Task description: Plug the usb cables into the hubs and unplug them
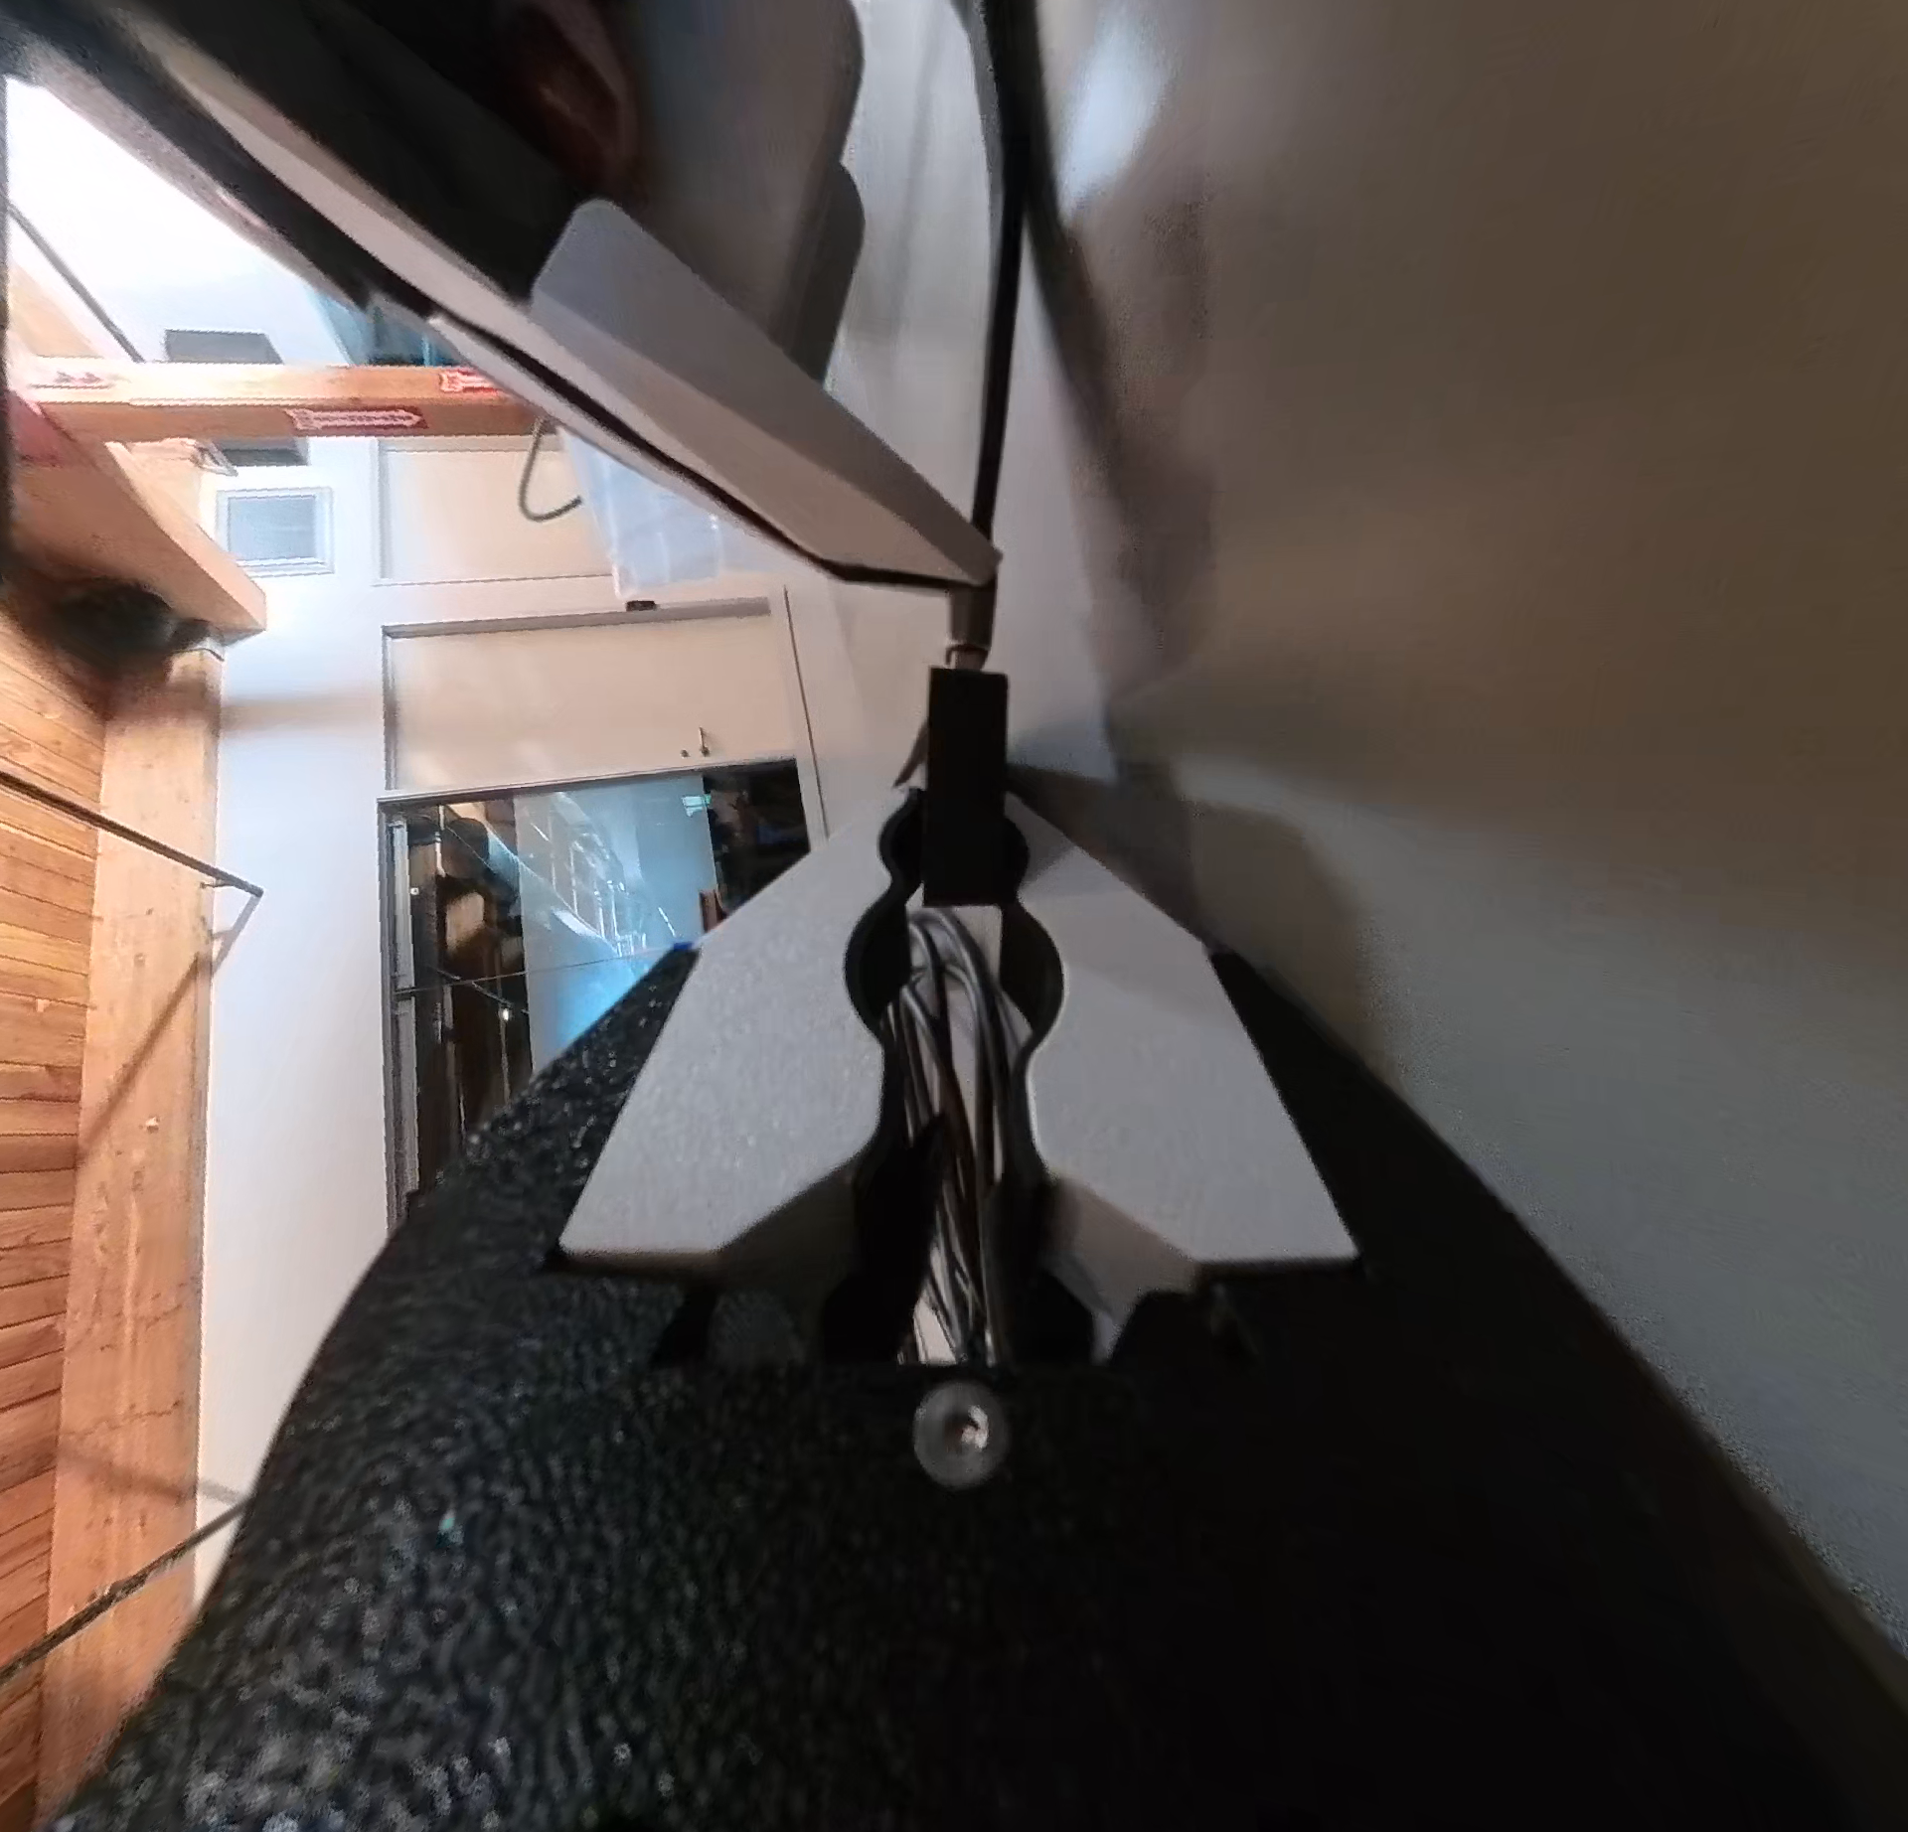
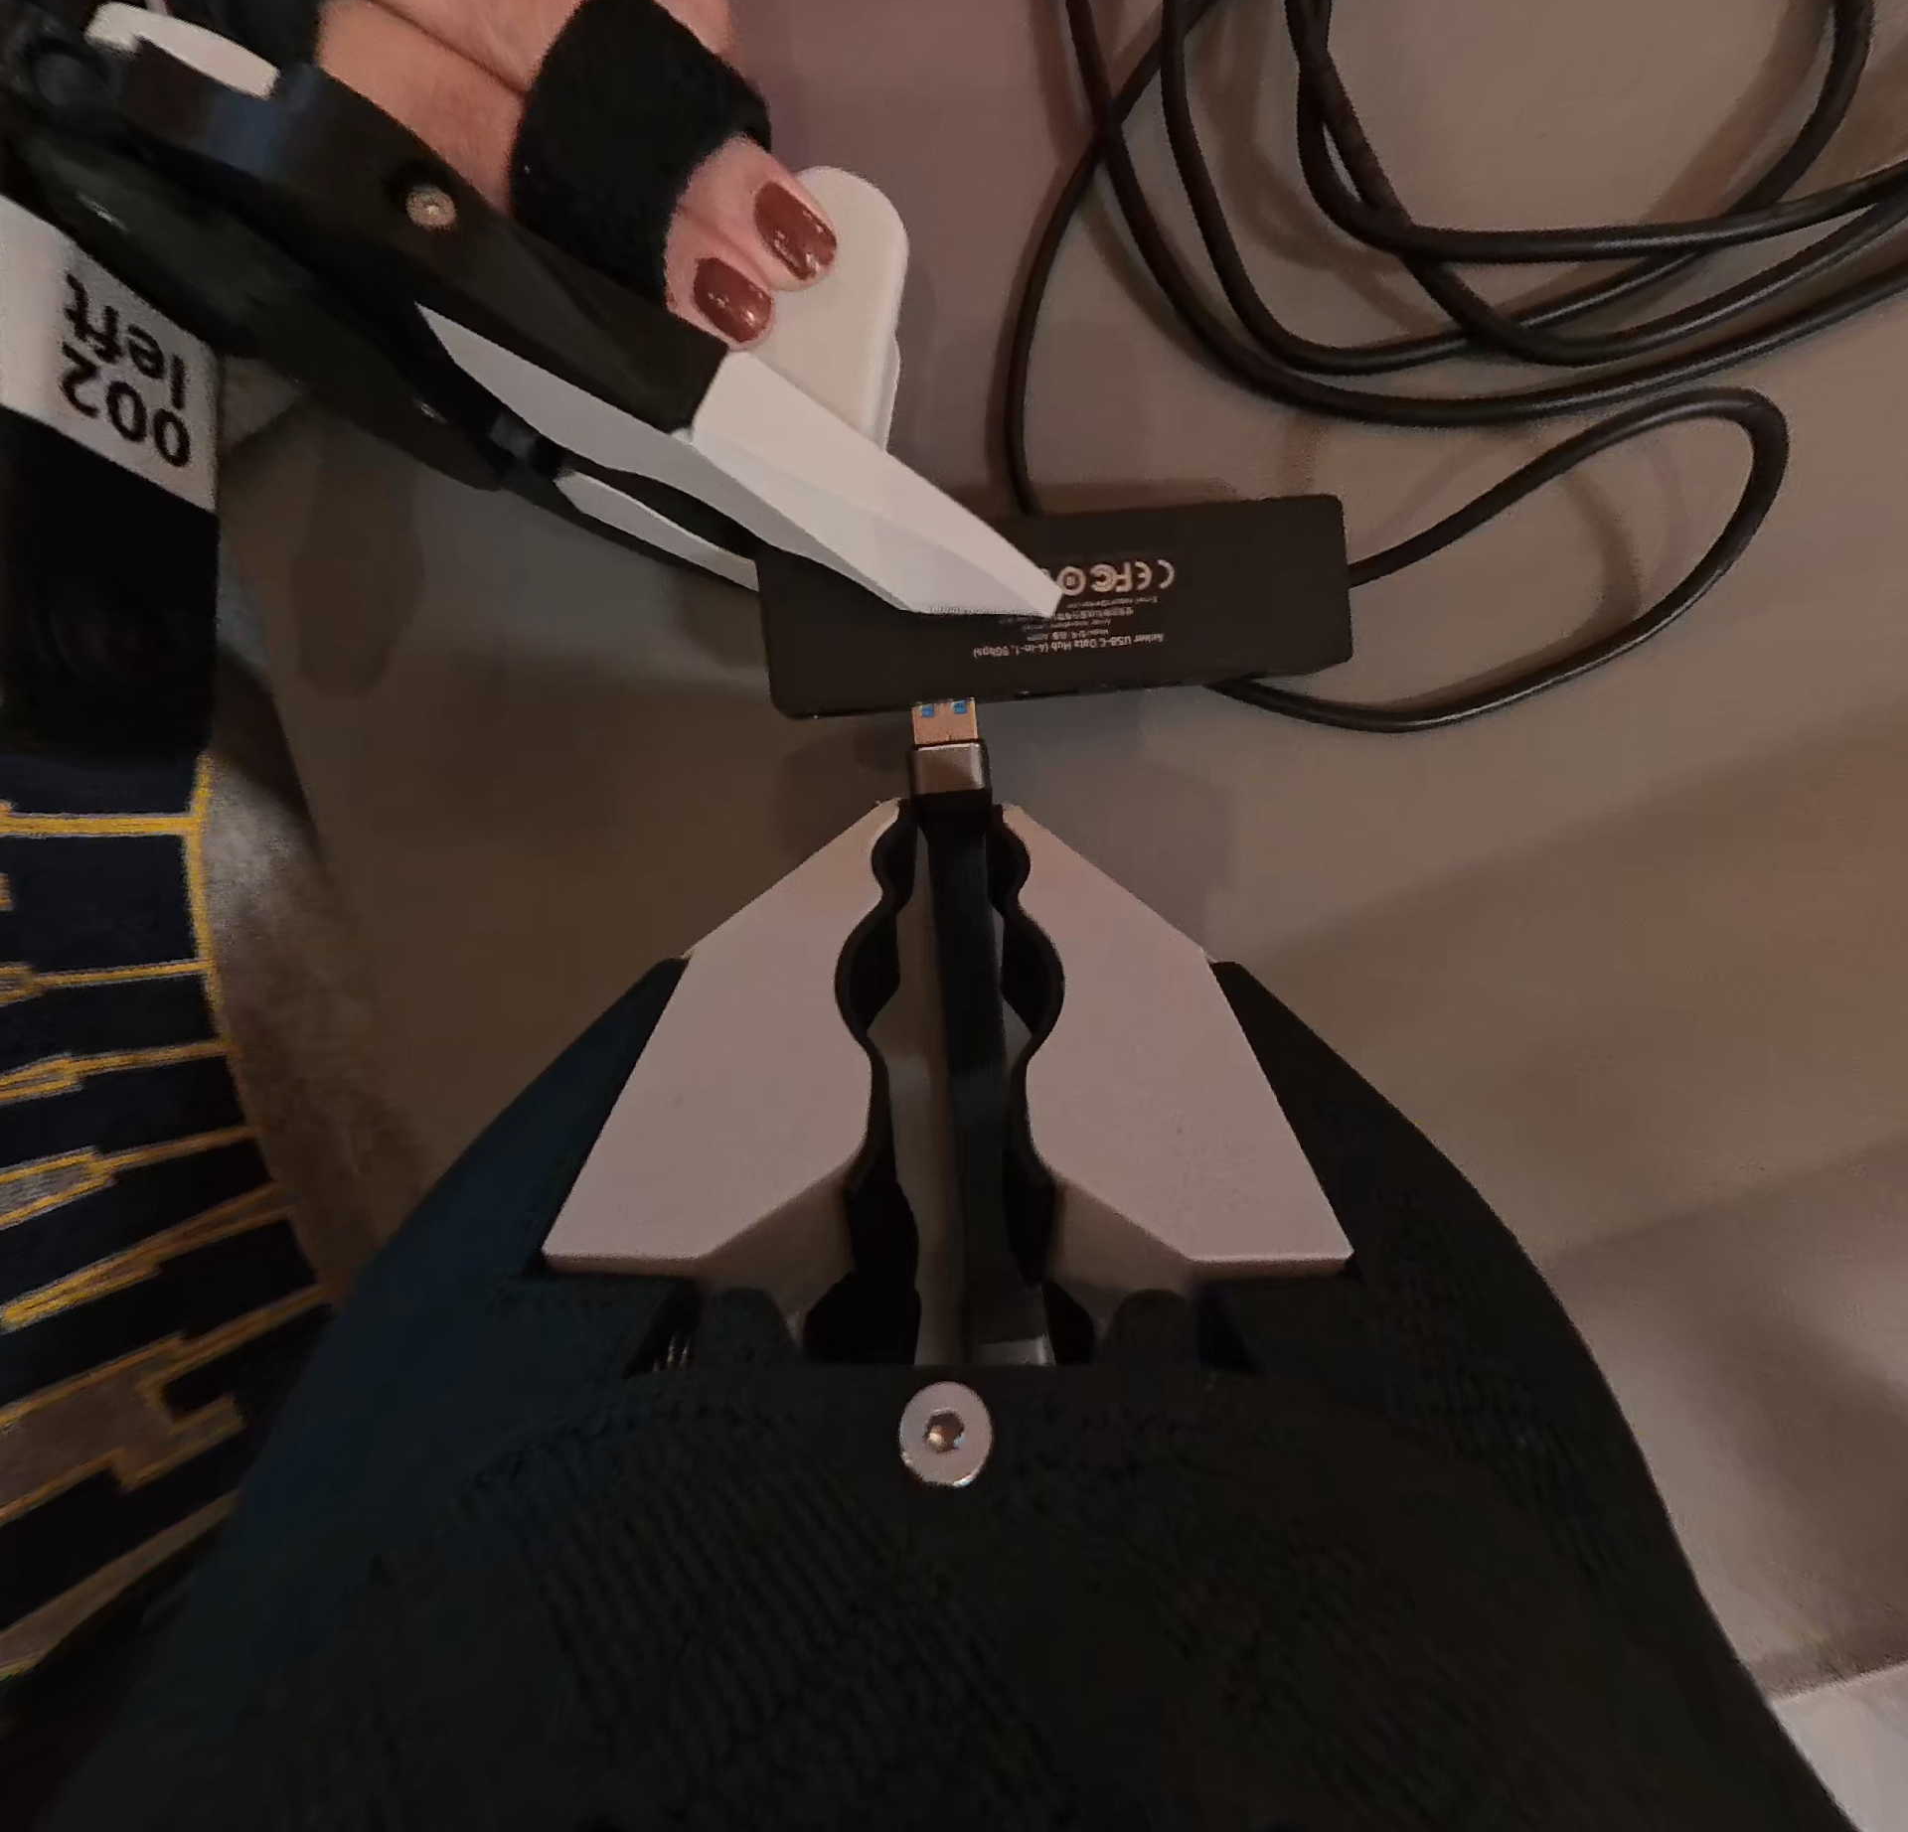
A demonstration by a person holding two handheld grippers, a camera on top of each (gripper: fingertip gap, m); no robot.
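A black usb hub [image 2: 1187, 585] lies on the grey table [image 2: 1497, 957]. My left gripper [image 2: 929, 564] comes in from the upper left and is shut on the hub's left end, one white finger over its top. In the left wrist view the hub [image 1: 965, 750] shows end-on between my left gripper's [image 1: 960, 812] shut fingers. My right gripper [image 2: 945, 807] is shut on a usb cable [image 2: 965, 1008] just behind its grey plug [image 2: 948, 766]. The plug's tip is at a port on the hub's near side, and its blue insert shows outside. The right gripper [image 1: 723, 420] also shows in the left wrist view.
Loose black cables [image 2: 1445, 286] lie coiled on the table behind and right of the hub, one running into its right end. A hand [image 2: 640, 131] holds the left gripper. Patterned dark clothing [image 2: 103, 1060] is at the left edge. Wooden shelves [image 1: 124, 503] stand far off.
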